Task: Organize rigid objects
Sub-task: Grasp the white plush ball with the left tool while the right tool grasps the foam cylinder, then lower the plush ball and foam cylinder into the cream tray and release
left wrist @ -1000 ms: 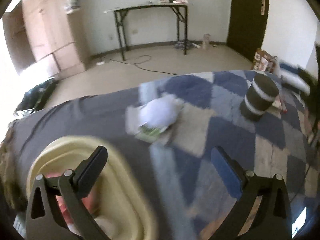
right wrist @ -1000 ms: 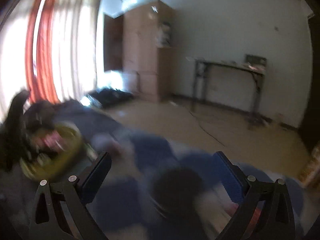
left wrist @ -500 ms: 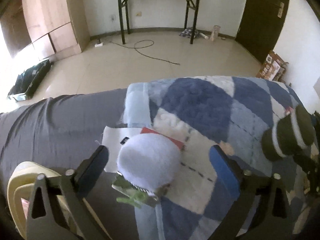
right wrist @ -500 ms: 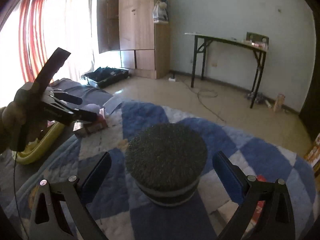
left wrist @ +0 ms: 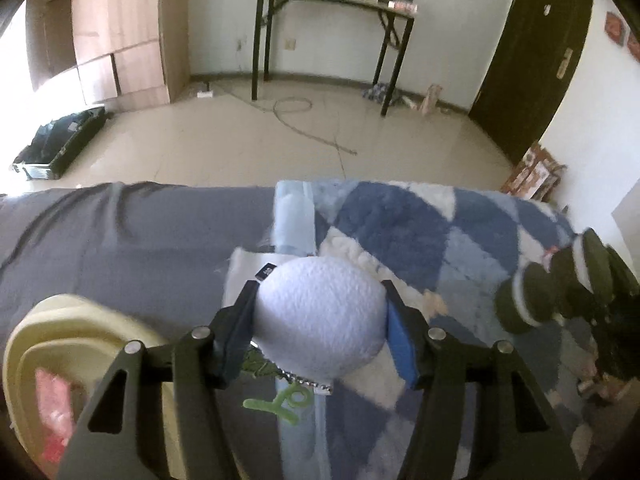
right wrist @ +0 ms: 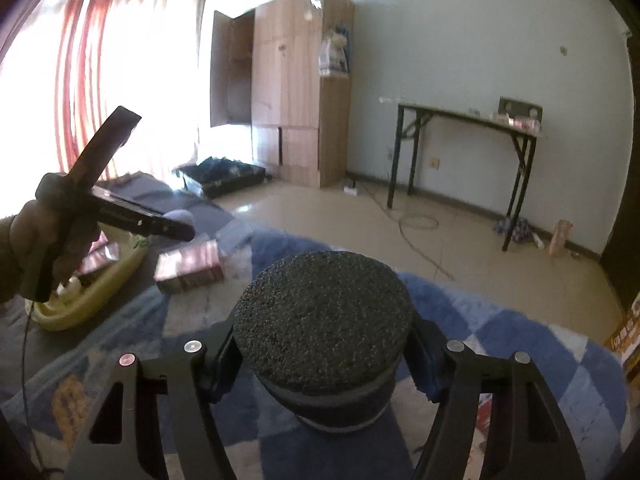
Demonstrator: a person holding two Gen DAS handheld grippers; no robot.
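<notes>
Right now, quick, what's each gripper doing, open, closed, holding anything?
Left gripper: jaws closing on the white fuzzy ball, pads touching its sides.
Right gripper: jaws closing on the dark foam cylinder, pads against it.

Left wrist camera: riding close behind its gripper (left wrist: 320,312), facing steeply down over the bed (left wrist: 132,248). Right wrist camera: looking shallower across the blue checked blanket (right wrist: 500,340). Both are sharing the black folding table (left wrist: 336,0), wardrobe (right wrist: 296,92) and yellow basin (left wrist: 132,332).

bed (left wrist: 120,240): grey sheet | on it: checked blue blanket (left wrist: 400,216), yellow basin (left wrist: 100,328)
</notes>
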